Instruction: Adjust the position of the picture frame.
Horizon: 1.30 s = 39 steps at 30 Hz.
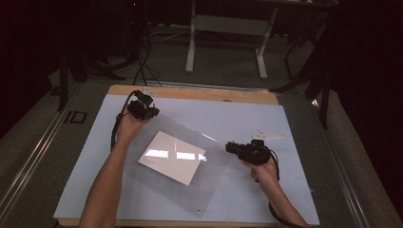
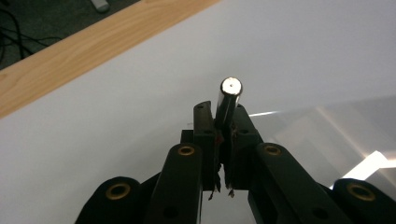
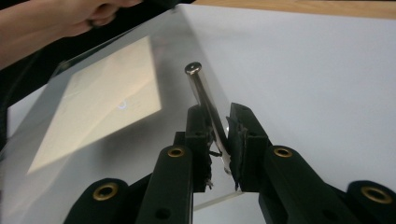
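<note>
A: High view first: a clear acrylic sheet (image 1: 190,156) lies tilted over the white mat (image 1: 294,190), with a cream card (image 1: 172,157) under it. Who has hold of it?

B: Both. The left gripper (image 1: 148,112) grips the sheet's corner at about ten o'clock from the card; the right gripper (image 1: 232,147) grips the corner at about three o'clock.

A: And what do the jaws do in the left gripper view?

B: There the left gripper (image 2: 223,122) has its jaws drawn narrow on a metal standoff (image 2: 229,100) that stands at the sheet's corner; the clear sheet (image 2: 327,126) runs off toward three o'clock.

A: The other one?

B: In the right gripper view, the right gripper (image 3: 222,126) is clamped on a second standoff (image 3: 205,100) at the sheet's edge, the pin leaning toward eleven o'clock. The card (image 3: 98,98) shows through the sheet at nine o'clock, and a hand (image 3: 70,18) sits at eleven o'clock.

A: Anything beyond the mat?

B: A wooden table edge (image 1: 190,92) at twelve o'clock.
</note>
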Available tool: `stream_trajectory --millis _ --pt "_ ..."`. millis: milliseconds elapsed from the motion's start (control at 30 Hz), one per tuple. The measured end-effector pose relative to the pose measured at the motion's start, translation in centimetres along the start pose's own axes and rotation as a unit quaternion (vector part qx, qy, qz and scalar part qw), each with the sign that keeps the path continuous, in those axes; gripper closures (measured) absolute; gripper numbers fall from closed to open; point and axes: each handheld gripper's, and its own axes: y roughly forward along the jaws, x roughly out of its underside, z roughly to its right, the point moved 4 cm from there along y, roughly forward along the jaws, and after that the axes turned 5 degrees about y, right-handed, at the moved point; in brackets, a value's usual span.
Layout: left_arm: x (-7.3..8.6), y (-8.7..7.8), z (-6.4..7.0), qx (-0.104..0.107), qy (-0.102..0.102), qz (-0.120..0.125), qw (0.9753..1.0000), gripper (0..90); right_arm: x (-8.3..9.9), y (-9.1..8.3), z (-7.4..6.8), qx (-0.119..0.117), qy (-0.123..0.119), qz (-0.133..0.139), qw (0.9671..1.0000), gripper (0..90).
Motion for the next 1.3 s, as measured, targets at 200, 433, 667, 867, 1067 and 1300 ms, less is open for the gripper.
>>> stream_trajectory --millis 200,433,667,867,1067,1300 --pt "0.8 -0.2 -0.2 0.01 -0.001 -0.01 0.9999 85.4 -2.0 0.6 2.0 0.019 0.0 -0.003 0.9998 78.1" --pt "2.7 0.6 0.1 0.016 0.001 -0.032 0.9993 85.5 -2.8 2.6 4.8 0.049 0.013 -0.023 0.9984 77.5" --pt "3.5 1.0 0.4 0.031 -0.013 -0.032 0.9989 85.4 -4.2 3.4 6.3 0.064 0.027 -0.022 0.9973 77.1" --pt "3.9 2.1 1.0 0.027 -0.021 -0.04 0.9986 85.4 -4.4 4.2 7.8 0.089 0.039 -0.043 0.9944 77.4" --pt "4.5 2.9 1.1 0.016 -0.031 -0.044 0.9984 85.2 -3.5 5.5 8.8 0.099 0.061 -0.045 0.9922 78.0" --pt "5.0 3.2 1.1 0.018 -0.041 -0.033 0.9984 85.0 -3.0 5.9 9.2 0.101 0.069 -0.035 0.9918 78.1"
